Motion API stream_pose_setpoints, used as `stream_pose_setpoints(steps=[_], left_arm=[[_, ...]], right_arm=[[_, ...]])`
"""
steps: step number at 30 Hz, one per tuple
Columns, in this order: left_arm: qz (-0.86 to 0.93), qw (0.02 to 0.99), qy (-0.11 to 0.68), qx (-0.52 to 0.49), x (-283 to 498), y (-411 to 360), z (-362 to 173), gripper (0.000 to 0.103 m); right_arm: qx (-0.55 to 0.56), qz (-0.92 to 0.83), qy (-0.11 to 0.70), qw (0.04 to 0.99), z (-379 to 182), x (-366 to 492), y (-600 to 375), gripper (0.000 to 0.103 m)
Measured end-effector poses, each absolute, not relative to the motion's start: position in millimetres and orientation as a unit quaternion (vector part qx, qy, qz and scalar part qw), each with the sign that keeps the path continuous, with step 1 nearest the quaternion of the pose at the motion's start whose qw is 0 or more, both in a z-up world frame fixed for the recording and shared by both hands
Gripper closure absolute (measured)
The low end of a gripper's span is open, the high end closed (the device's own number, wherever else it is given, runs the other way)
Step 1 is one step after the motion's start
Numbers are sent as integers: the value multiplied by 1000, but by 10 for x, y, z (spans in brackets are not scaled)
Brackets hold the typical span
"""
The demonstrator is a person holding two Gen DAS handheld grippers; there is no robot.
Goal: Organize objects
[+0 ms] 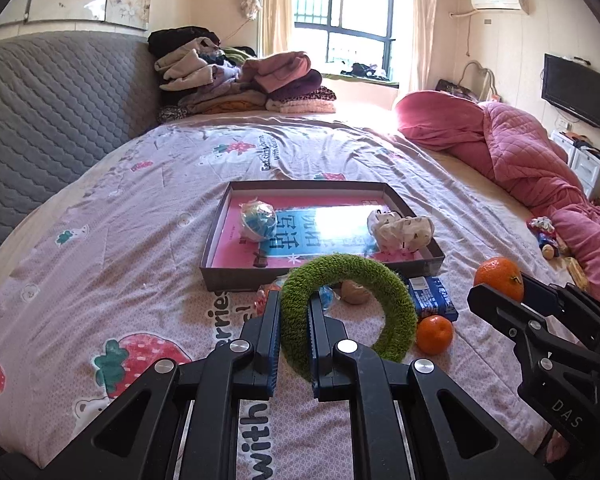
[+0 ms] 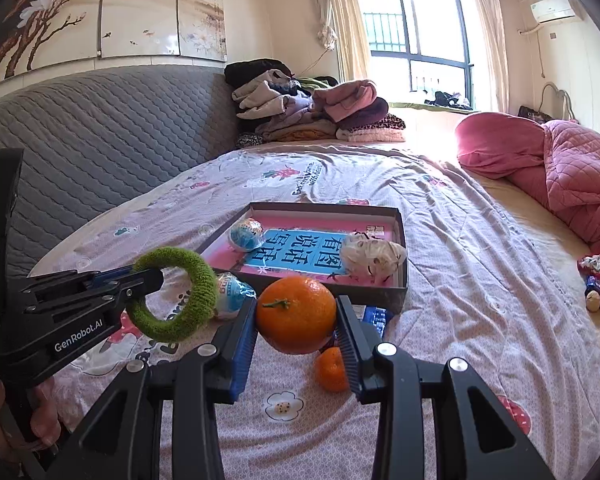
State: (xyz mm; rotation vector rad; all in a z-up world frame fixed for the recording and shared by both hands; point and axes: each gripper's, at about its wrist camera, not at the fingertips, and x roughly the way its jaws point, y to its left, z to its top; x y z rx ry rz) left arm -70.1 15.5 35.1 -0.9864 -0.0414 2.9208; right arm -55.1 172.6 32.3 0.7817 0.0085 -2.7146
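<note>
My left gripper point(image 1: 295, 308) is shut on a green fuzzy ring point(image 1: 352, 266), lifted above the bed; in the right wrist view the left gripper point(image 2: 148, 278) holds that ring point(image 2: 160, 326) at the left. The right gripper point(image 2: 297, 308) is shut on a large orange point(image 2: 296, 320), also off the bedsheet; the left wrist view shows this gripper point(image 1: 500, 290) and the orange point(image 1: 496, 274) at the right. Just beyond both stands a shallow cardboard box point(image 1: 216, 240) point(image 2: 402, 284) with a pink-and-blue book, a blue-white wrapped ball point(image 1: 258, 222) and a white crumpled item point(image 1: 400, 230) inside.
On the sheet under the grippers lie a small orange point(image 1: 434, 334) point(image 2: 332, 368), a blue packet point(image 1: 434, 298), a foil-wrapped egg point(image 2: 230, 292) and a brown nut-like thing point(image 1: 356, 292). Folded clothes point(image 1: 240, 80) are piled at the far end. A pink quilt point(image 1: 520, 148) lies right, with small wrapped items point(image 1: 544, 232) beside it.
</note>
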Motion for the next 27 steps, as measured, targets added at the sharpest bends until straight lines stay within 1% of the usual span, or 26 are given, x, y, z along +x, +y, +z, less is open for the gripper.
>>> stream_pose_setpoints(steps=[27], left_arm=[[962, 18, -6, -273, -1112, 93, 733, 91]], right_arm=[[220, -962, 15, 164, 770, -1043, 1588, 64]])
